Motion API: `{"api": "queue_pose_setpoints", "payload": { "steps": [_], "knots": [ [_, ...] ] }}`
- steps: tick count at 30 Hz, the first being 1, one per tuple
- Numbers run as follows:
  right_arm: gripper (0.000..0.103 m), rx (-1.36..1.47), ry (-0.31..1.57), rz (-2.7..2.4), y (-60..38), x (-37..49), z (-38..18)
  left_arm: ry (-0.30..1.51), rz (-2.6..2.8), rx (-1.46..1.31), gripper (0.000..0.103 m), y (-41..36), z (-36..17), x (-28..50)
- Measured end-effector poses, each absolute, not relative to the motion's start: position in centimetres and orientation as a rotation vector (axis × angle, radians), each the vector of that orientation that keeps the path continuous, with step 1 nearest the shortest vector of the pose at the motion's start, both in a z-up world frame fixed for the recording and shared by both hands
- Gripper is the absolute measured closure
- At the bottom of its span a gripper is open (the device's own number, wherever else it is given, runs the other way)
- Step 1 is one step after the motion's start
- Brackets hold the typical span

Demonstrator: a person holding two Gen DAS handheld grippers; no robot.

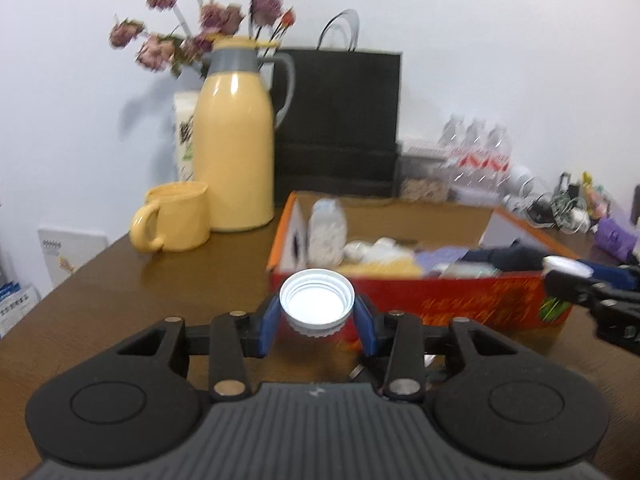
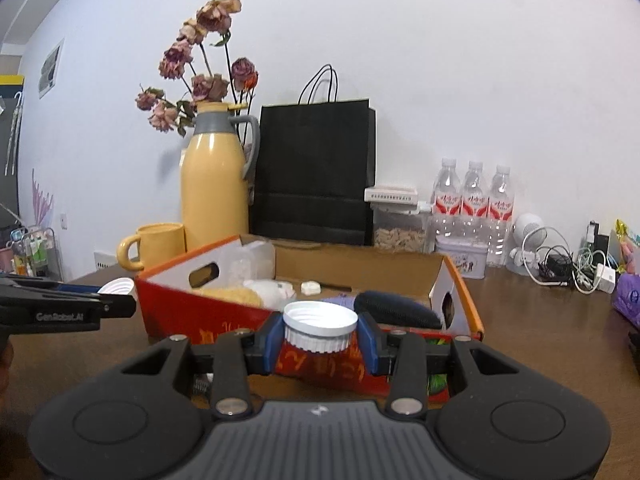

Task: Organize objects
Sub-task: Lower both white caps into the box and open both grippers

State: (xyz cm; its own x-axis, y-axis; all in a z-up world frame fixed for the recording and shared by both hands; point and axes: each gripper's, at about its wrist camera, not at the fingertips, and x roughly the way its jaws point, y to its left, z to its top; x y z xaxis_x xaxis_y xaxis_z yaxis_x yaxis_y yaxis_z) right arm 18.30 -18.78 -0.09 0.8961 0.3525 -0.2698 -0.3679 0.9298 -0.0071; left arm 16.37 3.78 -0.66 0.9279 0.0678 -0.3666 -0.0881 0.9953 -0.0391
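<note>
Between the blue pads of the left gripper a white ribbed plastic screw cap is clamped, open side up, held clear of the brown wooden table just short of the red-and-orange cardboard box. To its right, the right gripper is closed on a second white ribbed plastic screw cap in the same way, also just in front of the box's near wall.

Handling (judged, not measured): both caps are expected to be very light, stiff and not fragile. The knurled skirt gives the pads bite, whereas the smooth rim would be slippery. The grip is best taken across the skirt, as appears to be the case now. A hard squeeze could ovalise a thin cap and pop it out. If dropped, a bounce or roll is likely.

Box contents are only partly readable. In the left wrist view a clear bottle of white bits, some white and yellow soft items and a dark blue cloth can be picked out, all smeared by motion blur. The box floor near the front wall is hidden by that wall in both views. The underside of each cap is masked by the pads. Behind the box stand a tall yellow thermos jug, a yellow mug and a black paper bag. A vase behind the jug is mostly covered. The cable tangle at far right cannot be sorted out. No free spot for the caps can be confirmed from here.
</note>
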Motion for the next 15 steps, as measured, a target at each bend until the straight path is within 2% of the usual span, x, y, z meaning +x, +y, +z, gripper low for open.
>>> {"api": "queue_pose_setpoints", "payload": {
  "steps": [8, 15],
  "knots": [
    [0.065, -0.064, 0.23, 0.381, -17.8, 20.4, 2.5, 0.287, 0.031, -0.046, 0.063, 1.6, 3.3, 18.6],
    [0.065, -0.093, 0.231, 0.368, -16.2, 23.6, 3.6, 0.306, 0.018, -0.06, 0.063, 0.7, 4.2, 22.1]
  ]
}}
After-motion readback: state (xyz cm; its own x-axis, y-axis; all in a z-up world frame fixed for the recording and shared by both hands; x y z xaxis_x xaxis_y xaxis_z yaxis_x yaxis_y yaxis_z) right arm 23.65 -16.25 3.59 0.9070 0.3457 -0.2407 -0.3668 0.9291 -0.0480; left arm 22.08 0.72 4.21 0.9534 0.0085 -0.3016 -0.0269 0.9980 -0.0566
